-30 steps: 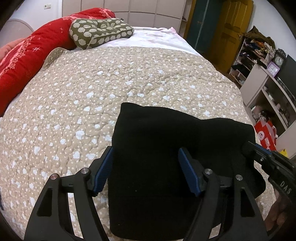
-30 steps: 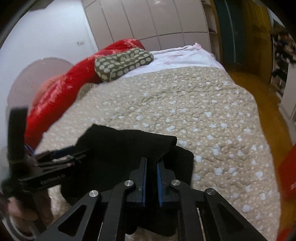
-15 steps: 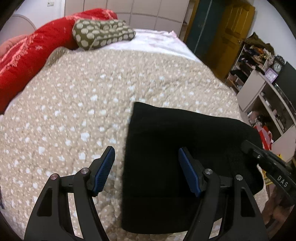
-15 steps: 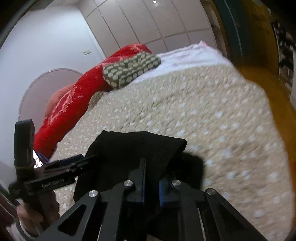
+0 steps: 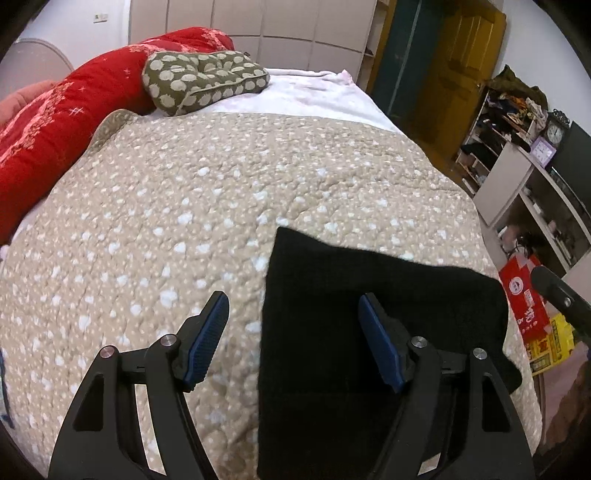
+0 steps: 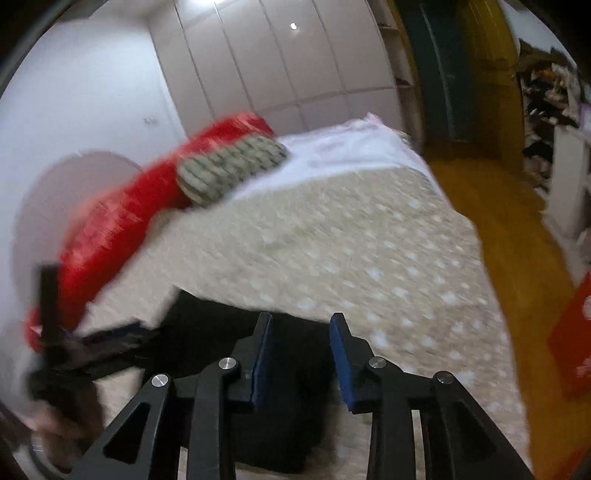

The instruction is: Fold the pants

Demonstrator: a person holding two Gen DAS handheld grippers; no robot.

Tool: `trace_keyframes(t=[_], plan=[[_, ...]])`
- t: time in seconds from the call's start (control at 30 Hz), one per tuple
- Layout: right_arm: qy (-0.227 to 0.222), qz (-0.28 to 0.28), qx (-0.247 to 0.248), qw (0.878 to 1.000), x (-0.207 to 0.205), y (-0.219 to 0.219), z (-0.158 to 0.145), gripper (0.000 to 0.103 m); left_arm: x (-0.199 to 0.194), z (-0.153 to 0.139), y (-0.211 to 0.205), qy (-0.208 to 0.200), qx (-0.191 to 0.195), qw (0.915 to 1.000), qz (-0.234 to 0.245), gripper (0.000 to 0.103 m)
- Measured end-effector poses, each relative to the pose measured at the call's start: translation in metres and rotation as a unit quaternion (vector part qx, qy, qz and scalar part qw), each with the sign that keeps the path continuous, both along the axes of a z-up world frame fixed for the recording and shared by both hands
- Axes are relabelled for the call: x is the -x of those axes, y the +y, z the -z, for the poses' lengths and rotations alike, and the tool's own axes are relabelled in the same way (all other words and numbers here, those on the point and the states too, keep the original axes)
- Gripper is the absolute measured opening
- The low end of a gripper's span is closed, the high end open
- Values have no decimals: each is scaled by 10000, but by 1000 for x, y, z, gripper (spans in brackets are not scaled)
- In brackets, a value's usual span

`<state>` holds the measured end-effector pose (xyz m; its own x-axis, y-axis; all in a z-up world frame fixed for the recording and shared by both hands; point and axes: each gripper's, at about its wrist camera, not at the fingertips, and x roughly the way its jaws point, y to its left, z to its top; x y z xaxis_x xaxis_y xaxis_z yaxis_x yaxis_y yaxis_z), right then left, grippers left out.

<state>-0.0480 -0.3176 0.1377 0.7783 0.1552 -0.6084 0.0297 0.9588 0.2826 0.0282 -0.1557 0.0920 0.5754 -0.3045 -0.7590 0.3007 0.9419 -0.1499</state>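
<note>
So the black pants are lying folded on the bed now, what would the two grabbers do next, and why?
Probably draw both back and leave the pile alone. The black pants lie flat in a compact folded block on the speckled quilt. The right gripper has just been opening, with nothing pinched between its pads, and the left gripper stands wide open above the fabric's left edge. Nothing looks left to fold.

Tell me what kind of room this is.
A bedroom in a home, most likely: a bed under a beige dotted quilt, a spotted pillow near its head, and white wardrobe doors behind.
</note>
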Motion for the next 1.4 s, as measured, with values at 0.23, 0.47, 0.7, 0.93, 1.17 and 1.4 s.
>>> trace_keyframes(t=[0.23, 0.47, 0.7, 0.93, 1.17, 1.4], plan=[[540, -350, 363, 9973, -45, 34, 39, 29, -24, 22, -14, 285, -218, 9994, 13, 74], [938, -233, 690, 9929, -74, 39, 76, 29, -35, 43, -3, 557, 139, 9982, -157, 87], [840, -209, 424, 9953, -52, 32, 46, 29, -27, 39, 0, 540, 182, 9982, -172, 87], [871, -389, 484, 9943, 0, 41, 35, 29, -16, 36, 3, 517, 142, 9984, -179, 87], [1125, -362, 742, 9902, 28, 52, 63, 30, -8, 36, 2, 483, 159, 9986, -161, 87], [1119, -368, 700, 9906, 27, 49, 52, 30, 3, 28, 1, 425, -52, 9990, -161, 87]])
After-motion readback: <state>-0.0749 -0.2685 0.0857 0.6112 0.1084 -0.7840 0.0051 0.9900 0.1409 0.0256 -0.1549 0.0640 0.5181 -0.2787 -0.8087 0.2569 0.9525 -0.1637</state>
